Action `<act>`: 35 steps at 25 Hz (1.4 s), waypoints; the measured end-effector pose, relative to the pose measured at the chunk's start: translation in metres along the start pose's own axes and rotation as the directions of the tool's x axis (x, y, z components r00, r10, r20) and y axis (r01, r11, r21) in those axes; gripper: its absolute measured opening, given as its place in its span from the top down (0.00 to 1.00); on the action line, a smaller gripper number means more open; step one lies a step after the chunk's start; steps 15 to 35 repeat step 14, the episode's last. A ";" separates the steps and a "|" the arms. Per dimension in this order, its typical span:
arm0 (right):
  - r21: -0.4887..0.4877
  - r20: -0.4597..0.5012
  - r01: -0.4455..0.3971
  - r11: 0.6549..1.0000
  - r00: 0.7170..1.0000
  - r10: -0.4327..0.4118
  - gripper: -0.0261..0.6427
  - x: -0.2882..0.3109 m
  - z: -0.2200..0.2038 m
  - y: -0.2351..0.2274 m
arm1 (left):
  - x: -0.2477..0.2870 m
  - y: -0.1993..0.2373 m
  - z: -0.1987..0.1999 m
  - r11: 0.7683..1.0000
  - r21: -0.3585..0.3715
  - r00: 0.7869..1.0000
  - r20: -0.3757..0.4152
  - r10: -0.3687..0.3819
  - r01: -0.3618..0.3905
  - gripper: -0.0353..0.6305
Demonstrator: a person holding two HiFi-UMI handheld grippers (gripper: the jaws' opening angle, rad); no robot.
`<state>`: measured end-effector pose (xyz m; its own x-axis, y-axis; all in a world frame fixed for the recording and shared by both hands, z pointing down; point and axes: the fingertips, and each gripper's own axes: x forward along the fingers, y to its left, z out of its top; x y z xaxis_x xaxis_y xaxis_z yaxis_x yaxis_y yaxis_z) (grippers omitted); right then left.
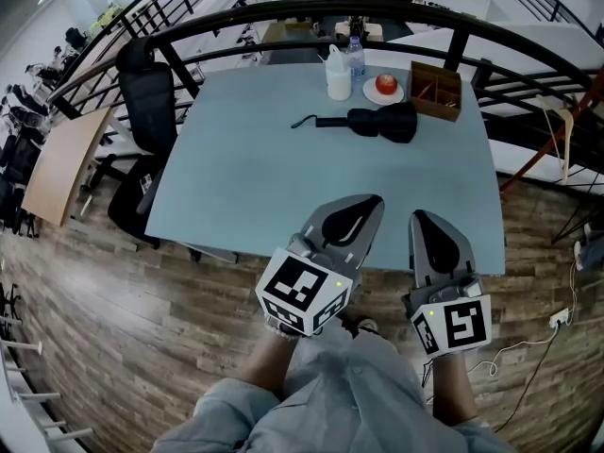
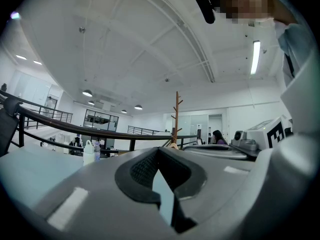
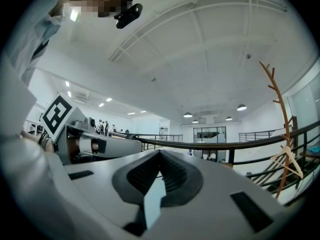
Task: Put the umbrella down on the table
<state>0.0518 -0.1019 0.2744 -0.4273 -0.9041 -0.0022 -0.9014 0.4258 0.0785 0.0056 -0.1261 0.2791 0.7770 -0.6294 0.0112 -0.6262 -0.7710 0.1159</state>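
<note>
A folded black umbrella (image 1: pixel 382 121) lies flat on the pale blue table (image 1: pixel 283 187), toward its far side, its strap trailing left. Both grippers hover side by side over the table's near edge, well short of the umbrella, pointing level toward it. My left gripper (image 1: pixel 377 198) is shut with nothing between its jaws; in the left gripper view its jaws (image 2: pixel 159 149) meet at the tip. My right gripper (image 1: pixel 420 215) is likewise shut and empty, its jaws (image 3: pixel 160 151) closed together in the right gripper view.
Behind the umbrella stand a white bottle (image 1: pixel 338 74), a clear water bottle (image 1: pixel 356 59), a plate with a red apple (image 1: pixel 384 85) and a wooden box (image 1: pixel 436 90). A black office chair (image 1: pixel 146 102) sits at the table's left. A dark curved railing (image 1: pixel 283 12) runs behind.
</note>
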 end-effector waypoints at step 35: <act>-0.006 -0.009 -0.003 1.000 1.000 0.003 0.97 0.007 -0.002 0.005 | 0.000 0.009 0.000 1.000 -0.008 1.000 0.003 -0.002 0.002 0.94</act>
